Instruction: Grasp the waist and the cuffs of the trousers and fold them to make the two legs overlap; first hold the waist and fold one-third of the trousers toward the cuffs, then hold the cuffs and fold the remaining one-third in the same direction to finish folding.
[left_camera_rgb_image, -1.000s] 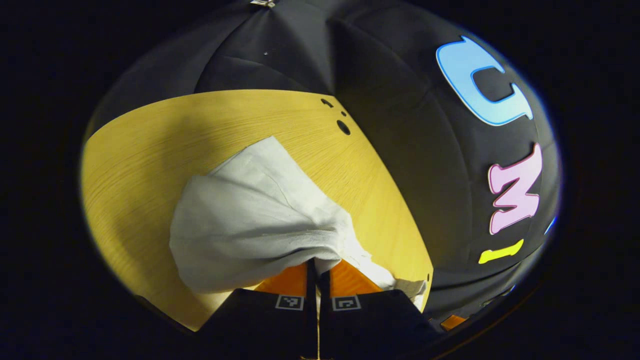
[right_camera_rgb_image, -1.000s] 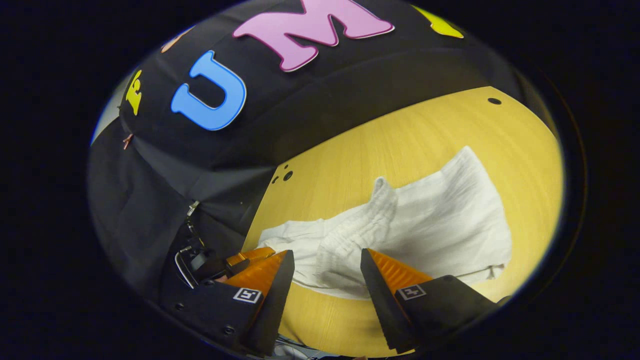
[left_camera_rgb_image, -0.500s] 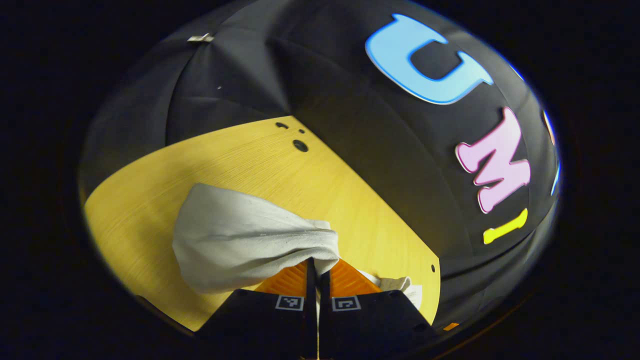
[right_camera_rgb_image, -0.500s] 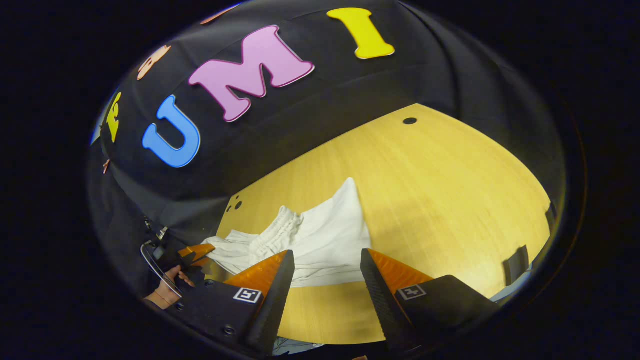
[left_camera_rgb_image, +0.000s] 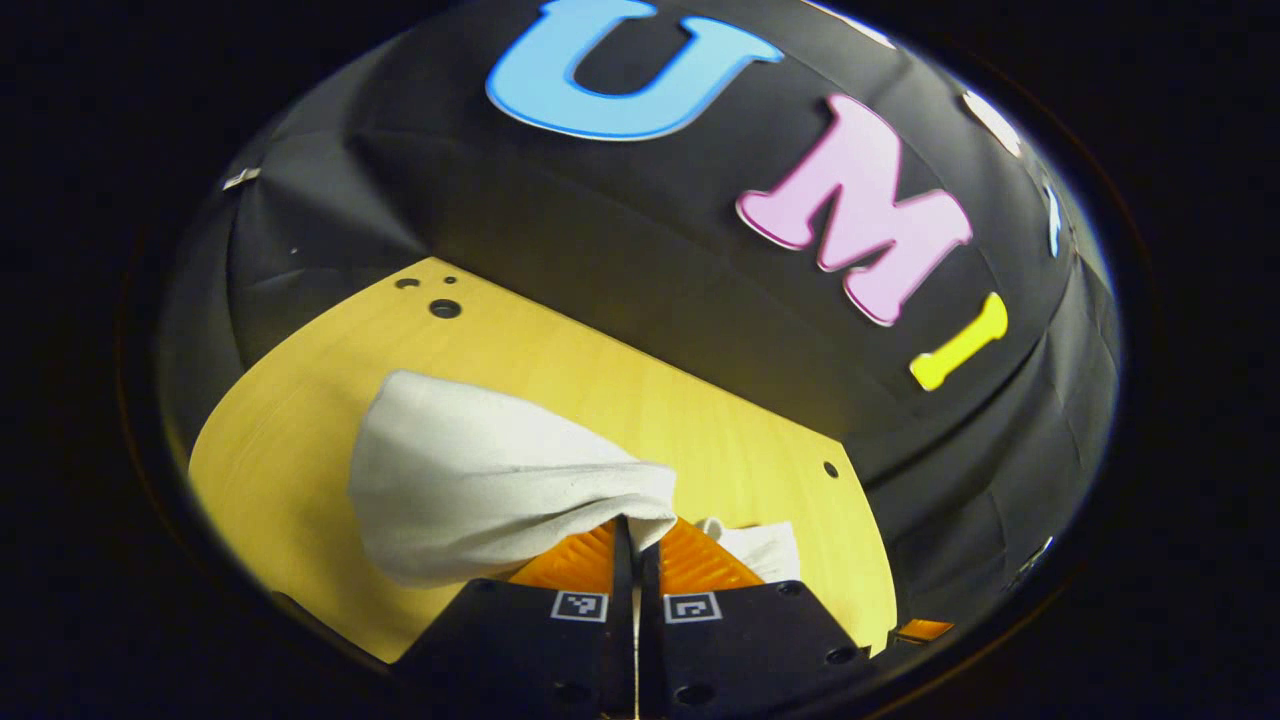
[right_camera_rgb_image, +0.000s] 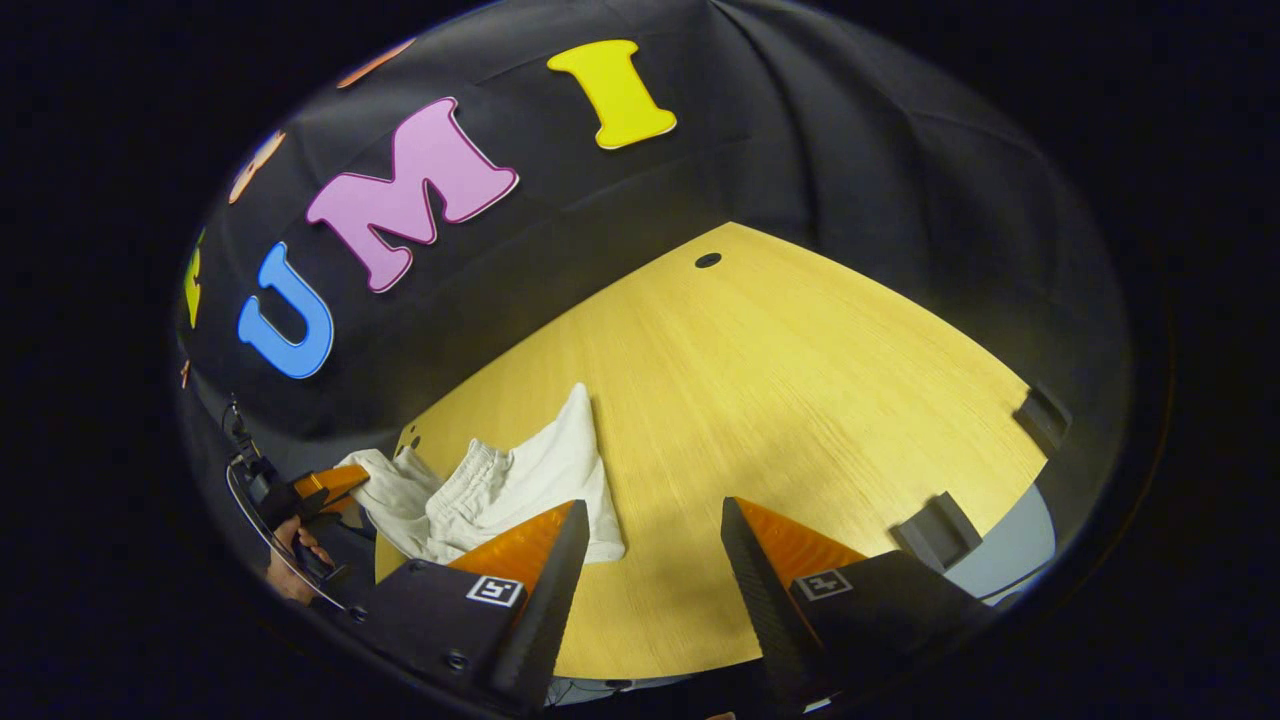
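White trousers (left_camera_rgb_image: 470, 480) lie bunched on the yellow wooden table (left_camera_rgb_image: 300, 430). In the left gripper view my left gripper (left_camera_rgb_image: 636, 528) is shut on a fold of their cloth, which drapes up and to the left from the fingers. A further piece of the trousers (left_camera_rgb_image: 765, 548) shows to the right of the fingers. In the right gripper view the trousers (right_camera_rgb_image: 500, 480) sit at the lower left with the gathered waistband (right_camera_rgb_image: 470, 478) showing. My right gripper (right_camera_rgb_image: 650, 520) stands open above the bare table, to the right of the cloth, holding nothing. The left gripper (right_camera_rgb_image: 325, 482) and a hand (right_camera_rgb_image: 295, 545) appear at the far left.
The table (right_camera_rgb_image: 800, 400) has small round holes (left_camera_rgb_image: 444, 308) near its far corners (right_camera_rgb_image: 707, 260). Dark brackets (right_camera_rgb_image: 935, 525) sit on its right edge. The black booth wall closes in behind and beside the table.
My right gripper has swung right, away from the trousers, still open. The left gripper view has turned rightward while the left gripper keeps its hold on the cloth.
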